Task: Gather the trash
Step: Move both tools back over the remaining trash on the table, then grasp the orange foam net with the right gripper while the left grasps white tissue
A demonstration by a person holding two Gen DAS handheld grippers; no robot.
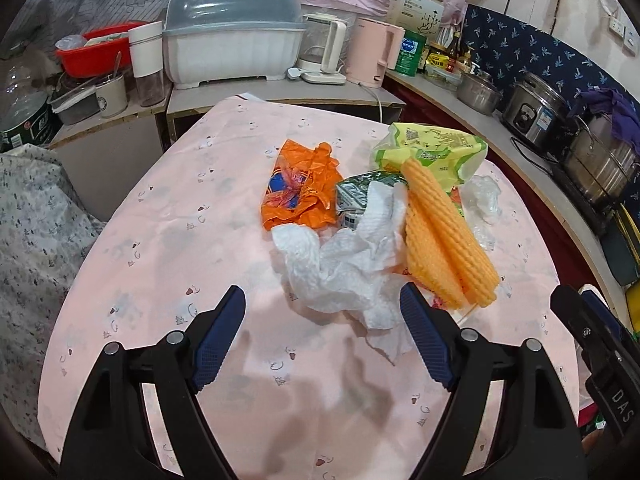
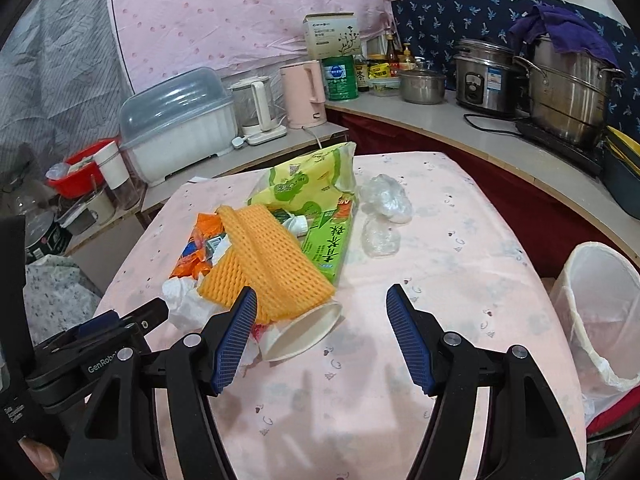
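1. Left tongs [image 1: 322,300], lower centre of the left wrist view: we find them spread wide and holding nothing. Between and just beyond their tips lies the crumpled white paper towel [image 1: 344,268], the nearest piece of trash; we judge the wide spread is meant to straddle it.

2. Right tongs [image 2: 322,298], lower centre of the right wrist view: also apart, less widely, and empty. Its left pad sits in front of the orange foam net [image 2: 264,264] and the tipped paper cup [image 2: 304,332], whose mouth faces the camera; whether the pad touches either we cannot tell.

3. Trash heap, middle of both views, on the table [image 1: 160,240] under a pink cloth. We count:
- orange wrapper [image 1: 300,184], flat, at the heap's left;
- small green carton [image 1: 360,192], half buried under the towel;
- yellow-green bag [image 2: 312,184], propped at the back;
- green tea box [image 2: 330,244], partly under the net;
- two clear plastic wads [image 2: 384,212], apart at the right.
The pieces overlap, so we expect lifting one to disturb its neighbours.

4. Bin with white liner [image 2: 596,304], right edge of the right wrist view, beside the table and standing open: we take it as the destination.

5. Background, upper part of both views: kettles, pots and a covered dish rack on the counters, not part of the job.
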